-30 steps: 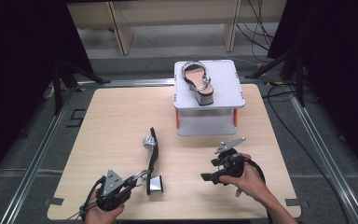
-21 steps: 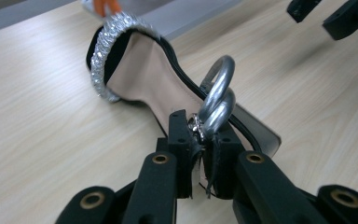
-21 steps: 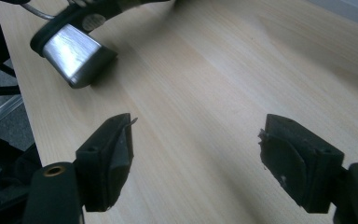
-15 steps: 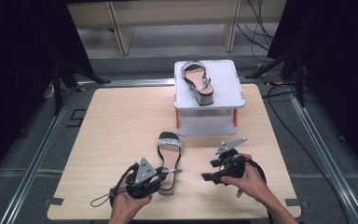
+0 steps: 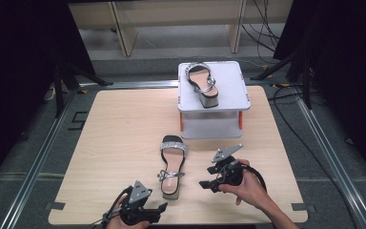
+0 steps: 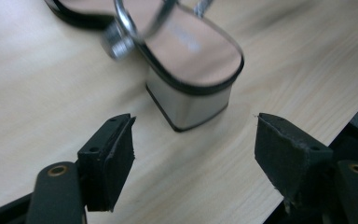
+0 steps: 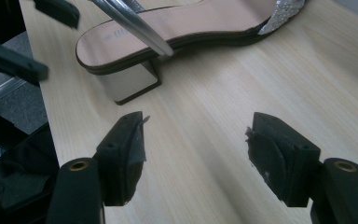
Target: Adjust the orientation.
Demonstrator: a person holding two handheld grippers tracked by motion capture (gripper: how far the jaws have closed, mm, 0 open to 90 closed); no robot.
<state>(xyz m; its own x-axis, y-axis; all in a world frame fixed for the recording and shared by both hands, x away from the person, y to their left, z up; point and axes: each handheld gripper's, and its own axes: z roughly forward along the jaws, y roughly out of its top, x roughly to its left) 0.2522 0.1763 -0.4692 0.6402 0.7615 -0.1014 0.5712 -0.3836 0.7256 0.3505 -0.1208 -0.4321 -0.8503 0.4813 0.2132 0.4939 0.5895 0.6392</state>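
Note:
A block-heeled sandal (image 5: 172, 164) with a glittery toe band lies flat on the wooden table, heel toward the front edge. Its mate (image 5: 201, 83) rests on top of a white stand (image 5: 231, 95) at the back. My left gripper (image 5: 161, 210) sits at the front edge just short of the heel, open and holding nothing. In the left gripper view the heel (image 6: 191, 88) stands a little beyond the spread jaws of the left gripper (image 6: 193, 135). My right gripper (image 5: 208, 177) hovers to the right of the sandal, open. In the right gripper view the sandal (image 7: 177, 28) lies ahead of the right gripper (image 7: 196, 130).
The white stand has orange legs and a gap beneath its top. Bare table (image 5: 119, 133) stretches to the left of the sandal. A metal frame (image 5: 38, 157) borders the table, and cables (image 5: 286, 109) trail on the floor to the right.
The sandal, on its side a second ago, was set flat on its sole by the left gripper. That gripper then let go and drew back toward the front edge. The right gripper barely moved.

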